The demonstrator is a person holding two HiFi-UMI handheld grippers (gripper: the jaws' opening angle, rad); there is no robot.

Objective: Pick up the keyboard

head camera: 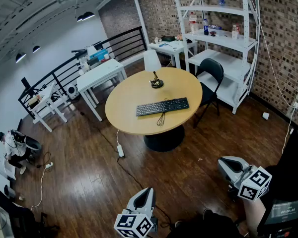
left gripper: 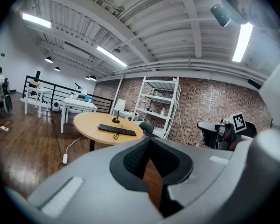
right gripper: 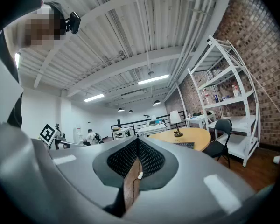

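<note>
Keyboard: black.
Round table: pale tan top, black pedestal.
Floor: dark brown planks.
Wall: mottled red-brown brick.
Shelving: white.
Chair: black.
Left gripper, right gripper: grey, with black-and-white square markers.

Table: round, wooden top, dark base.
Lamp: white shade, on table's far side.
Chair: black, just beside table.
Shelving: white, against brick wall.
Power strip: on floor, near table's base.
</note>
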